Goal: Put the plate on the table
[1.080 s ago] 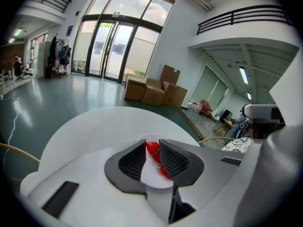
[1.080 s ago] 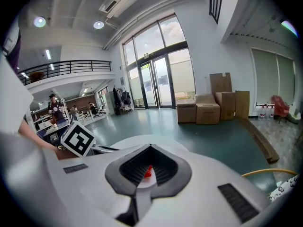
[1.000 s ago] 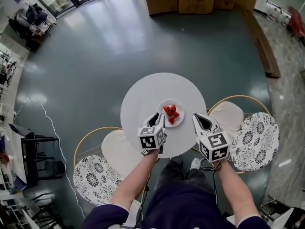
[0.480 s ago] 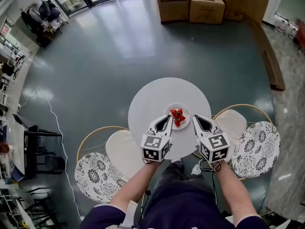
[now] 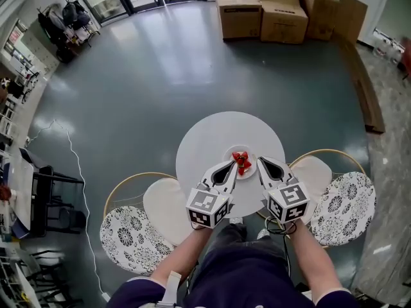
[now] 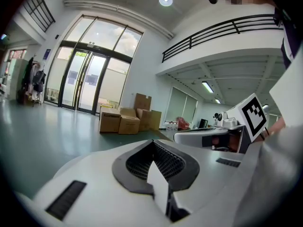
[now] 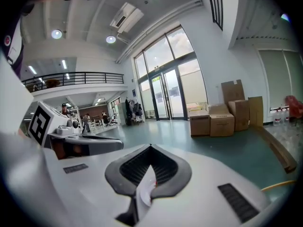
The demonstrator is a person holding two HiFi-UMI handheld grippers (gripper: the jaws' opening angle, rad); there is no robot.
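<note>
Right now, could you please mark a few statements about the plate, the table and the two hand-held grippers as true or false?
1. The left hand-held gripper and the right hand-held gripper are each shut on the rim of the plate. True.
2. The plate is empty. False: red fruit lies on it.
3. The table is round and white. True.
4. Cardboard boxes stand on the table. False: the cardboard boxes stand on the floor, far across the room.
</note>
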